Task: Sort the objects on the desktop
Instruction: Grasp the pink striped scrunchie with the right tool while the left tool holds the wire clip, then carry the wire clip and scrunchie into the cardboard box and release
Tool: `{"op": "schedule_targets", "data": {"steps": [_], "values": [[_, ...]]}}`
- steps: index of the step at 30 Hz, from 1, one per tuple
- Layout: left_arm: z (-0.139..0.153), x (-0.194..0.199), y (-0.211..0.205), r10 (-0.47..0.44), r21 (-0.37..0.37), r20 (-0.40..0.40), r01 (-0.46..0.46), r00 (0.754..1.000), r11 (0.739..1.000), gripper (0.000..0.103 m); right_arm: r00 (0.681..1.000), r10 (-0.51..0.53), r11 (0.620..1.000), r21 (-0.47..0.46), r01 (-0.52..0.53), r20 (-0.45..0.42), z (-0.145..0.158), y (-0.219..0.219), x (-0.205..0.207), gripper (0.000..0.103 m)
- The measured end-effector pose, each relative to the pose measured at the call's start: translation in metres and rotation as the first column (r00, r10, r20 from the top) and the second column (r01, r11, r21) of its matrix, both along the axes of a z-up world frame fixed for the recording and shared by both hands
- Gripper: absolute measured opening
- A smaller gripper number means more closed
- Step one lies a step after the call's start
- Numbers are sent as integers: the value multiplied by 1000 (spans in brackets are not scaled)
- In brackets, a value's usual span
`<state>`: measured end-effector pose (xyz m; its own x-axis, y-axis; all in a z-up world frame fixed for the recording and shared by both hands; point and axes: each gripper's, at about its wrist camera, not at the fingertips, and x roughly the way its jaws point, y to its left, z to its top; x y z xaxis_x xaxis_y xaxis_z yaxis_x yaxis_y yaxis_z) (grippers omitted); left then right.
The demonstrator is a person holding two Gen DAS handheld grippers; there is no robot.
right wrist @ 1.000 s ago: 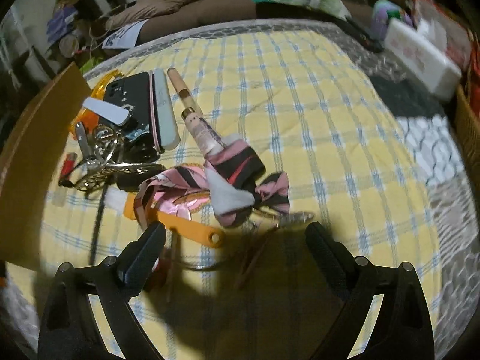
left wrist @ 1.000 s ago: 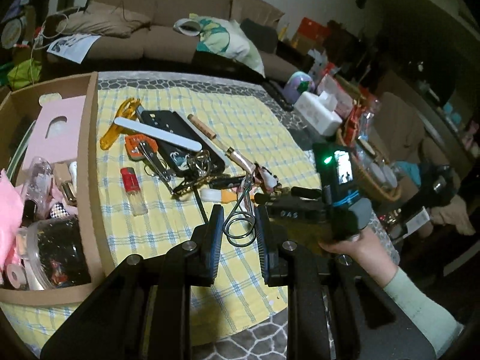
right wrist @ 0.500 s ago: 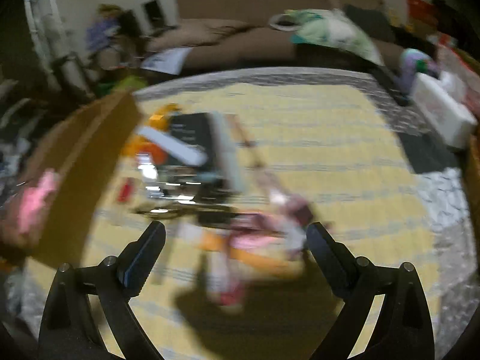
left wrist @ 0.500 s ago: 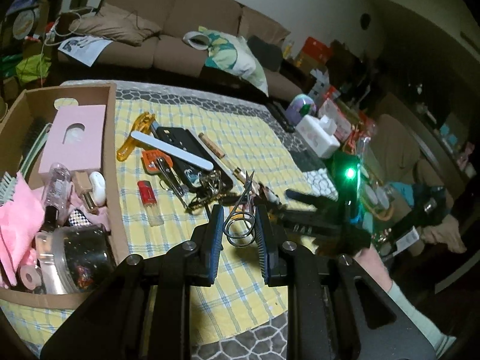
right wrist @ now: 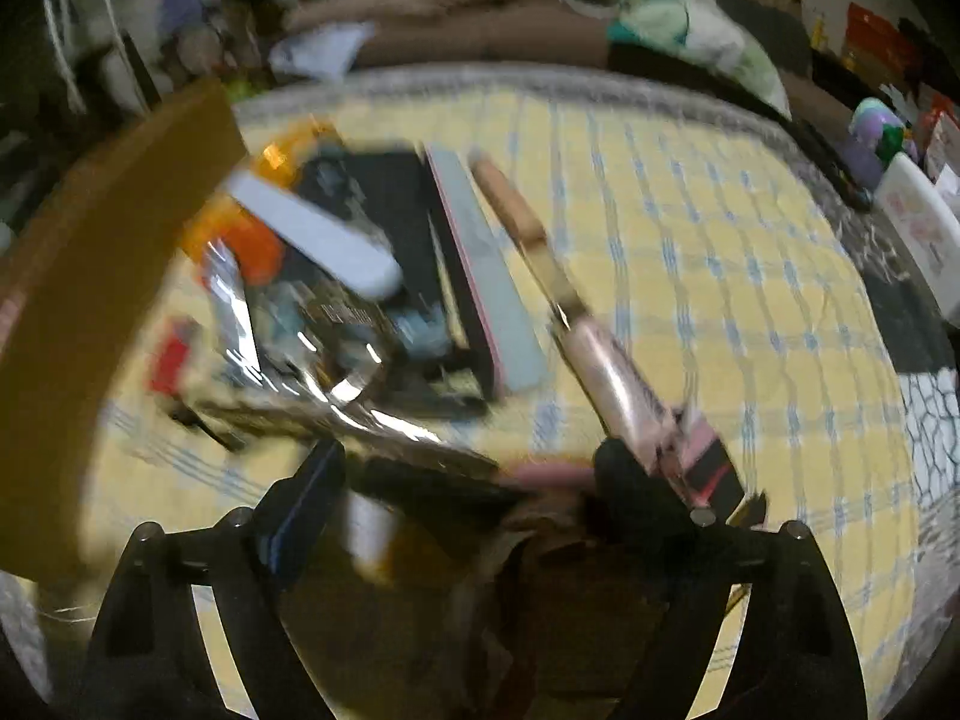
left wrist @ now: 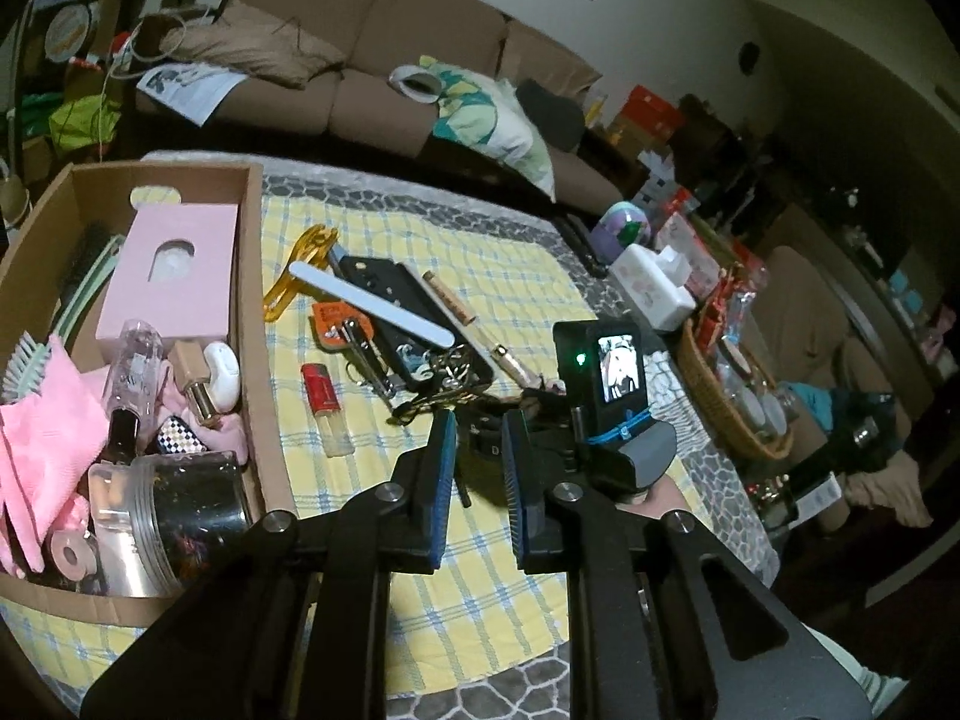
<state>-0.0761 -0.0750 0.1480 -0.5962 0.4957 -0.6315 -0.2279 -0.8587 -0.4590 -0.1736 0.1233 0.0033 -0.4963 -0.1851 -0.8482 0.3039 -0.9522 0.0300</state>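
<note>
Over the yellow checked cloth [left wrist: 510, 276], the left gripper [left wrist: 477, 468] hangs with its two blue-edged fingers a narrow gap apart; nothing can be made out pinched between them, only cloth and the dark body of the other tool showing through the gap. Just beyond it sits the right gripper [right wrist: 468, 480], whose small lit screen [left wrist: 618, 369] faces the left wrist camera; in its own blurred view its fingers stand spread wide, low over the near end of the clutter, and whether anything lies between them cannot be told. On the cloth the unsorted things lie in a loose pile: a black phone [left wrist: 390, 294] with a white nail file [left wrist: 372, 306] laid across it, an amber hair clip [left wrist: 300, 276] beside the box wall, an orange tag [left wrist: 330, 324] with metal keys, a red-capped lighter [left wrist: 324, 408] lying alone nearer the box, and a slim wooden-ended tube [left wrist: 462, 312] along the phone's right side. To the left stands the cardboard box [left wrist: 255, 324], already holding a pink carton [left wrist: 174, 276], a clear bottle [left wrist: 132, 372], a pink cloth [left wrist: 36, 444], a green comb [left wrist: 21, 354] and a lidded jar [left wrist: 174, 516]. Near the table's far right edge rests a white tissue pack [left wrist: 651, 288] beside a wicker basket [left wrist: 720, 408], well apart from the pile.
</note>
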Motion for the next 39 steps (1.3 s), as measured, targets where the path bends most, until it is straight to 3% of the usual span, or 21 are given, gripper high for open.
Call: {"op": "schedule_targets", "data": {"steps": [1,4,7,13,16,20,26,31,34,39], "values": [[-1,-1,-1,1,2,4,-1,1000,1000,15,1000,17,1000,6,-16,-23,0,-1,1,88],[-3,-3,0,-7,3,13,7,1000,1000,15,999,22,1000,9,-22,-36,3,2,1,75],[-3,0,7,-40,-24,15,40,999,999,15,1000,20,999,-27,-21,-18,8,7,2,75],[-18,6,45,-100,-197,20,102,995,975,19,999,-16,994,-109,12,-36,41,20,16,75],[-35,6,76,-141,-310,20,140,990,940,26,998,-27,988,-155,18,-57,63,27,26,75],[-74,-3,115,-182,-463,37,178,983,868,28,997,-35,973,-228,19,-65,88,38,39,75],[-126,-26,123,-129,-513,139,183,982,839,28,998,-26,966,-257,10,-59,95,51,45,75],[-134,-27,122,-140,-462,146,193,979,866,17,998,-37,950,-313,17,-59,103,66,45,75],[-127,-28,110,-121,-340,164,171,979,925,16,997,-37,936,-351,10,-69,113,70,47,75],[-80,-23,91,-107,-203,99,126,989,971,16,993,1,926,-374,-44,-116,138,62,58,75]]}}
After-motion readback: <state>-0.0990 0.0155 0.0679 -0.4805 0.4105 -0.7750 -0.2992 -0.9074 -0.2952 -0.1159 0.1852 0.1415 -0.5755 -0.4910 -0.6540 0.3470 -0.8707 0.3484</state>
